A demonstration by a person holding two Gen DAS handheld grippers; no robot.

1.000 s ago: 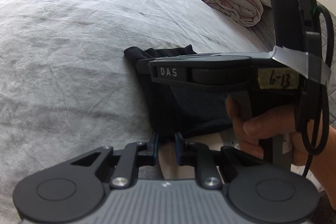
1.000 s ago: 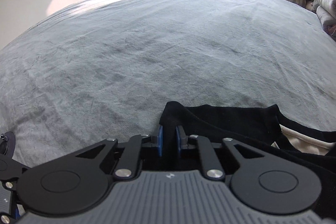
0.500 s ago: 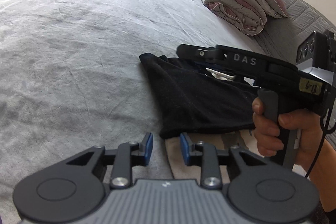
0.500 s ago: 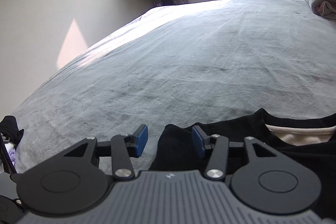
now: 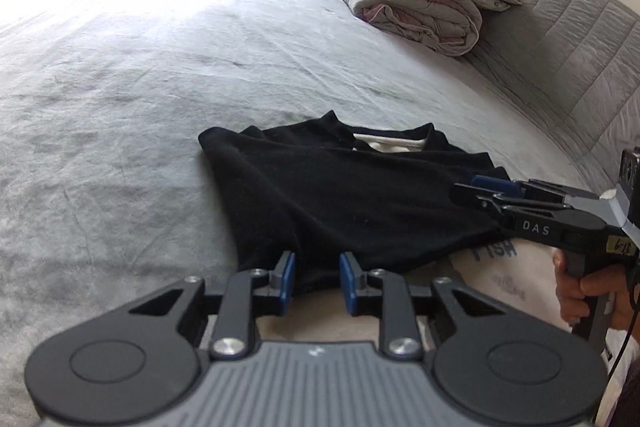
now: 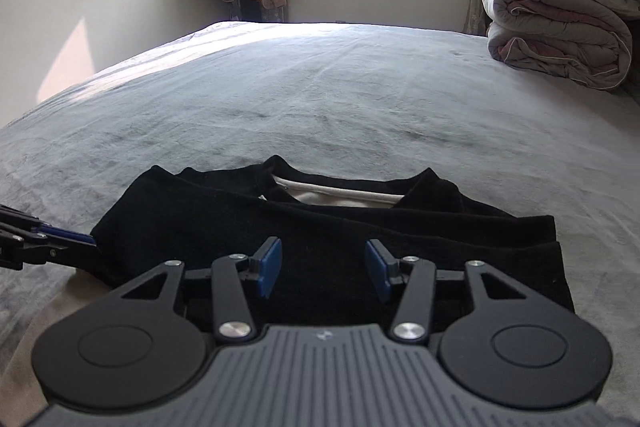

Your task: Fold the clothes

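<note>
Black shirt (image 5: 352,195) lies folded on the grey bed (image 5: 120,87); the right gripper (image 6: 323,269) stands released above it, the left gripper (image 5: 316,281) closing, hem between unpinched.

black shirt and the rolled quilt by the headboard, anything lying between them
Nothing: in both wrist views only bare grey bedsheet stretches from the black shirt to the rolled quilt.

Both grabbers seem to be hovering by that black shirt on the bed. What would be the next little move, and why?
Probably close the left gripper, already closing, on the black shirt's near edge, which lies between its pads. The right gripper is open, holding nothing.
</note>
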